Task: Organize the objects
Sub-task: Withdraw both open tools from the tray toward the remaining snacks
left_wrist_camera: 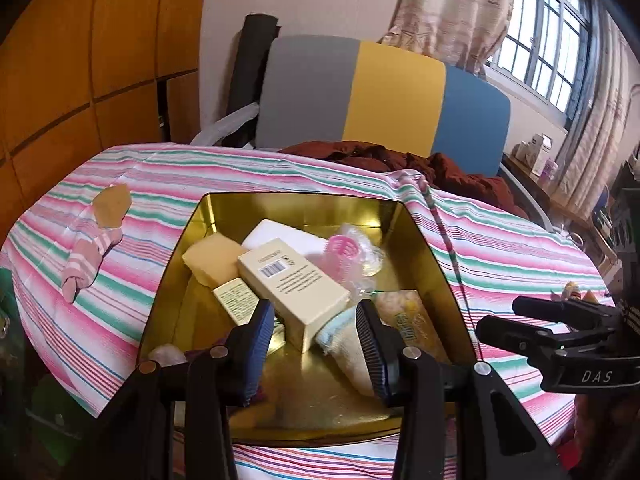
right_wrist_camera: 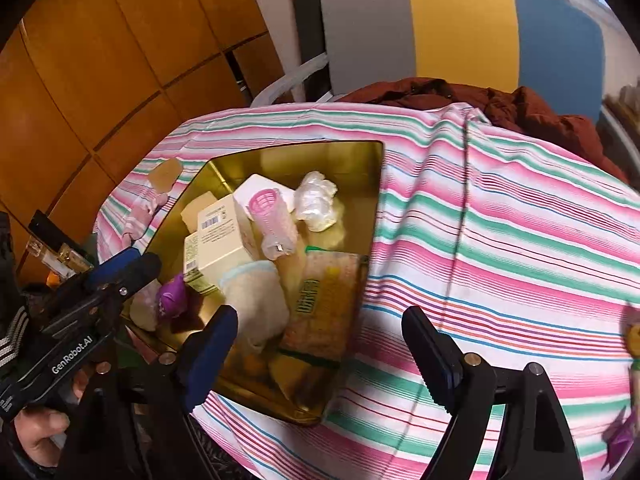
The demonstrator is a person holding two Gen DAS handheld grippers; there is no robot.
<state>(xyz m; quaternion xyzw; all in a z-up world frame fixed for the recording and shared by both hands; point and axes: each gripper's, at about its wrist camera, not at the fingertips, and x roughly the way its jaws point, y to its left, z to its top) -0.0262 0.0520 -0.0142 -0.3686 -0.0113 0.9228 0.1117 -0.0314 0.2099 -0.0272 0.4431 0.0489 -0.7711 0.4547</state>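
Left wrist view: the left gripper point(left_wrist_camera: 318, 320) hangs low over the near part of the gold metal tin point(left_wrist_camera: 296, 204), its blue-padded fingers point(left_wrist_camera: 262, 334) spread apart with nothing clamped between them; the cream rectangular carton with a barcode point(left_wrist_camera: 292, 288) and the pale rolled cloth point(left_wrist_camera: 344, 340) lie just beyond the tips, the cloth close to the pad at 3 o'clock. Whether a pad touches either item cannot be told. Right wrist view: the right gripper point(right_wrist_camera: 320, 344) stands wide apart and empty over the tin's near right edge and the pink, green and white striped tablecloth point(right_wrist_camera: 500, 220). Judgement: the gathering step is well advanced, since most loose items already sit in the tin, including a yellow sponge block point(left_wrist_camera: 212, 260), a pink ribbed hair roller point(right_wrist_camera: 272, 220), crumpled clear plastic point(right_wrist_camera: 318, 200) and a patterned flat packet point(right_wrist_camera: 324, 304). Still outside, at 10 o'clock on the cloth, lie a pink striped sock point(left_wrist_camera: 90, 256) and a tan paper piece point(left_wrist_camera: 112, 204). The next move likely calls for a lift clear of the tin and a reach to that sock. Small items at the right frame edge are cut off and unidentifiable; the purple object point(right_wrist_camera: 172, 300) in the tin's near corner is unclear. Beyond stands a grey, yellow and blue padded chair back point(left_wrist_camera: 384, 96).
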